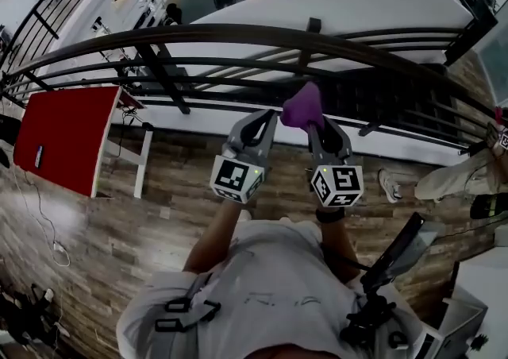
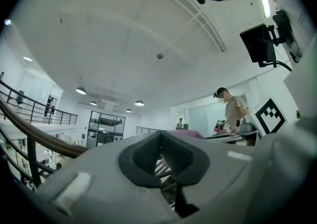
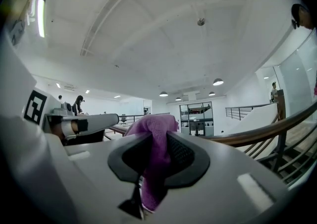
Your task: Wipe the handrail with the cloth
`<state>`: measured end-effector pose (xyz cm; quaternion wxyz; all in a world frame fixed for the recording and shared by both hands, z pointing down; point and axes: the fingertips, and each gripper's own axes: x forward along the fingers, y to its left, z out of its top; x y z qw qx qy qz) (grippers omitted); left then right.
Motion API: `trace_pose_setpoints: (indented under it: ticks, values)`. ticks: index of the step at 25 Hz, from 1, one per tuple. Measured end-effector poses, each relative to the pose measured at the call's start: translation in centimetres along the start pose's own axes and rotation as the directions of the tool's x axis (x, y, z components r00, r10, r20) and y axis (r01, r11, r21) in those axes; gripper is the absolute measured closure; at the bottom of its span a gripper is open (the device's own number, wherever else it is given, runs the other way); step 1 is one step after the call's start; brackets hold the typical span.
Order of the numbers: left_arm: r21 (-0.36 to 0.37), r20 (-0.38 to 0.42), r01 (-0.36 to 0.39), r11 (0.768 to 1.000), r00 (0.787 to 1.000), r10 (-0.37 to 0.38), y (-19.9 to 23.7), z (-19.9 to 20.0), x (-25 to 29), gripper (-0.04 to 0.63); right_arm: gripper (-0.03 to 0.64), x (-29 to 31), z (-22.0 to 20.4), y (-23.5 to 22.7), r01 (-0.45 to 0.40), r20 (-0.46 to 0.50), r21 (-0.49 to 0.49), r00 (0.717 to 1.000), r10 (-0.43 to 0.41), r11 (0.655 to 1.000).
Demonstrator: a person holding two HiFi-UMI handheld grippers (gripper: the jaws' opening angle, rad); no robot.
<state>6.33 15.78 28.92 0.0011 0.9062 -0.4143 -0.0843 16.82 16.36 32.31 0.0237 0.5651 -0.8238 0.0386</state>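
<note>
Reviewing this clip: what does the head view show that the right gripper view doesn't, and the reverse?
Only the head view: the wooden floor, a red table at the left, and the person's torso. Only the right gripper view: the ceiling with round lights, and, close up, the right gripper with its jaws closed on the purple cloth. Both: the cloth, the curved handrail, and the left gripper beside the right one.
</note>
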Motion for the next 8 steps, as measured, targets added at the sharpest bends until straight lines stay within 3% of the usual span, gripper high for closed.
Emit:
trace_pose_setpoints:
  ticks: [8]
  values:
    - [0.024,-0.030,0.037,0.999,0.999,-0.037,-2.7,-1.8,1.0,0.595,0.549,-1.7,-1.0,-3.3,0.048,0.001,0.033,0.999,-0.048,0.998]
